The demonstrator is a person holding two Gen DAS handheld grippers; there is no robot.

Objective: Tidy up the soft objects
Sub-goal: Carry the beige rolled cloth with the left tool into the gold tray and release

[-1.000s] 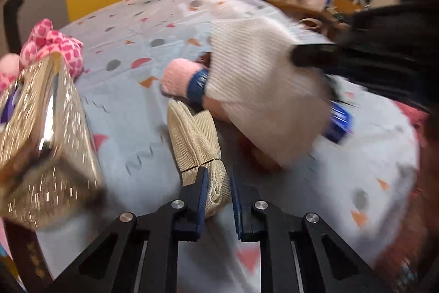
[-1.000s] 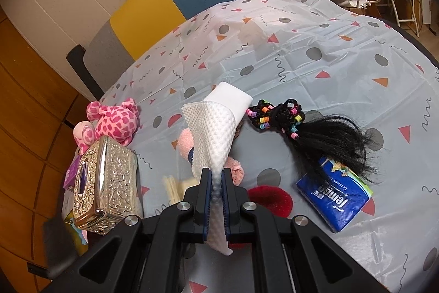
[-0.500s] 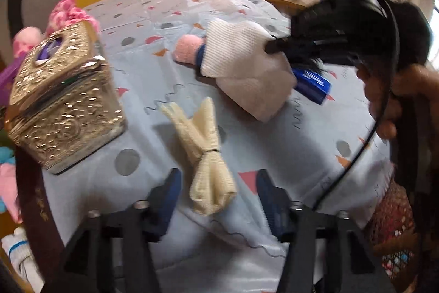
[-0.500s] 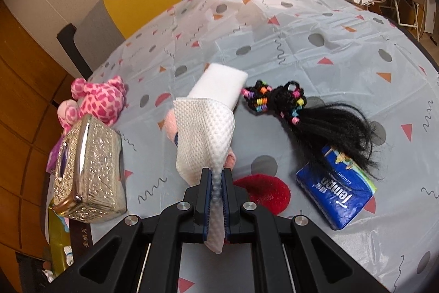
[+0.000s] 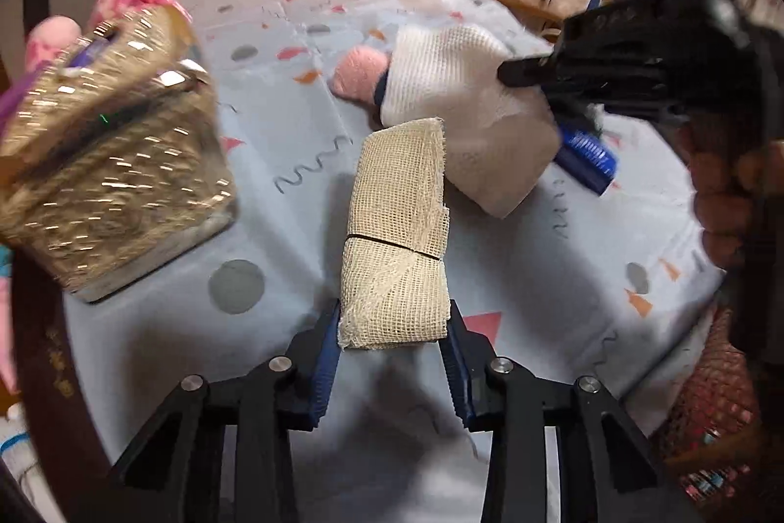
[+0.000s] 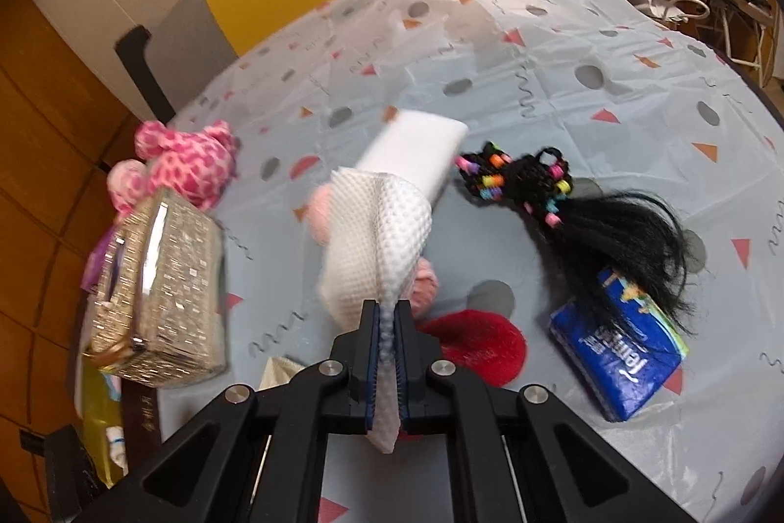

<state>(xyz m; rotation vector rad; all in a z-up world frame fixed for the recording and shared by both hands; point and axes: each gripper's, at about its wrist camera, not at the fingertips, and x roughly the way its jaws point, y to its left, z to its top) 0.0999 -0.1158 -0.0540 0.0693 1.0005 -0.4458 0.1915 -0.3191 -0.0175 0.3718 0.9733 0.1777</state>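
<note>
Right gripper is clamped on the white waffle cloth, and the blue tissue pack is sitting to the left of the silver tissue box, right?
Not quite. The right gripper is indeed shut on the white waffle cloth, but the blue tissue pack lies on the far right of the table, beside the black wig. The silver tissue box is on the left. The right wrist view shows it.

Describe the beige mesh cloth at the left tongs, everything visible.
The beige mesh cloth is a coarse open-weave fabric folded into a long strip, with a crease across its middle. Its near end sits between the left tongs, both pads against it. Its far end overlaps the white waffle cloth in this view. The tablecloth lies below.
</note>
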